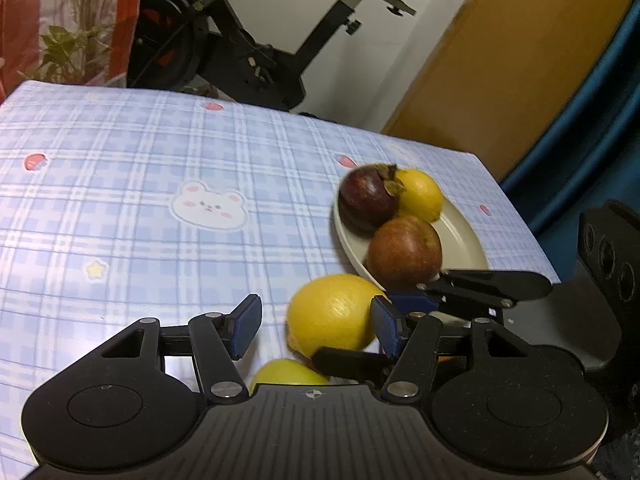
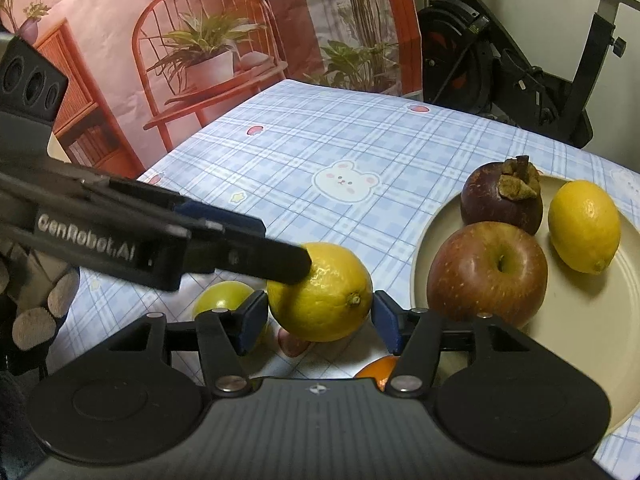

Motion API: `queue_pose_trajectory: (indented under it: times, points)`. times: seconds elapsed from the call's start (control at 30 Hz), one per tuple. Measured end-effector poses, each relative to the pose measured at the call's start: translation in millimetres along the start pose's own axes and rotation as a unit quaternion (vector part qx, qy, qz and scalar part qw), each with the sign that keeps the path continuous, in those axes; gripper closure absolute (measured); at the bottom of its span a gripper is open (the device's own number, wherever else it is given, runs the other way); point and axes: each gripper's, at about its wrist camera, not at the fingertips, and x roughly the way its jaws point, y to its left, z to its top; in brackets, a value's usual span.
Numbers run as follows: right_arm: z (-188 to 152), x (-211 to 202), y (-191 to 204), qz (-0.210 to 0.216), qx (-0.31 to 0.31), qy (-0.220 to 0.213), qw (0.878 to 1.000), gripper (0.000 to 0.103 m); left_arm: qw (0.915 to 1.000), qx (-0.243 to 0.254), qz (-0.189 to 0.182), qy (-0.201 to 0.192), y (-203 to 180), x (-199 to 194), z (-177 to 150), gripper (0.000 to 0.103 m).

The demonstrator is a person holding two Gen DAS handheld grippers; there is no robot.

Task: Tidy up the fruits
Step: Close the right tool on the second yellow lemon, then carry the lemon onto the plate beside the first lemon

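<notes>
A yellow lemon [image 2: 320, 292] lies on the checked tablecloth between the open fingers of my right gripper [image 2: 320, 322]; it also shows in the left wrist view [image 1: 334, 316]. My left gripper [image 1: 316, 326] is open and empty just left of that lemon; its finger [image 2: 256, 258] reaches across onto the lemon's top. A cream plate [image 2: 580, 320] holds a mangosteen [image 2: 500, 200], a red apple [image 2: 486, 274] and a second lemon [image 2: 584, 226]. A green fruit [image 2: 222, 300] and an orange [image 2: 378, 368] lie partly hidden near the grippers.
The table's far edge [image 1: 240, 100] faces an exercise bike [image 1: 240, 52]. A printed backdrop [image 2: 160, 60] hangs at the left. The plate [image 1: 464, 240] sits near the table's right edge, with a blue curtain [image 1: 592, 120] beyond.
</notes>
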Motion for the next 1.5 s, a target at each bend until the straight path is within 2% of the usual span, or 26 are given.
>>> queue_pose_trajectory:
  times: [0.17, 0.3, 0.33, 0.7, 1.2, 1.5]
  points:
    - [-0.2, 0.3, 0.9, -0.001, -0.001, 0.0, 1.0, 0.044, 0.9999, -0.006, -0.009, 0.009, -0.1, 8.2, -4.0, 0.035]
    - [-1.2, 0.2, 0.5, -0.001, 0.002, -0.002, 1.0, 0.044, 0.9997, -0.015, -0.018, 0.013, 0.7, 13.0, -4.3, 0.037]
    - [-1.2, 0.4, 0.7, -0.001, 0.002, -0.003, 1.0, 0.044, 0.9995, -0.018, -0.022, 0.013, 0.9, 13.6, -4.1, 0.041]
    - [-4.8, -7.0, -0.1, -0.006, 0.011, -0.016, 1.0, 0.043, 0.9998, 0.001, -0.019, 0.006, -14.6, 8.1, -1.7, 0.042]
    - [-6.6, -57.3, -3.0, -0.013, 0.018, -0.072, 0.997, 0.043, 0.9982, 0.05, -0.017, -0.028, -64.2, -15.6, 8.7, 0.043]
    - [-14.4, -90.6, -21.0, -0.03, 0.033, -0.099, 0.994, 0.043, 0.9955, 0.084, -0.032, -0.032, -102.8, -4.1, 20.3, 0.043]
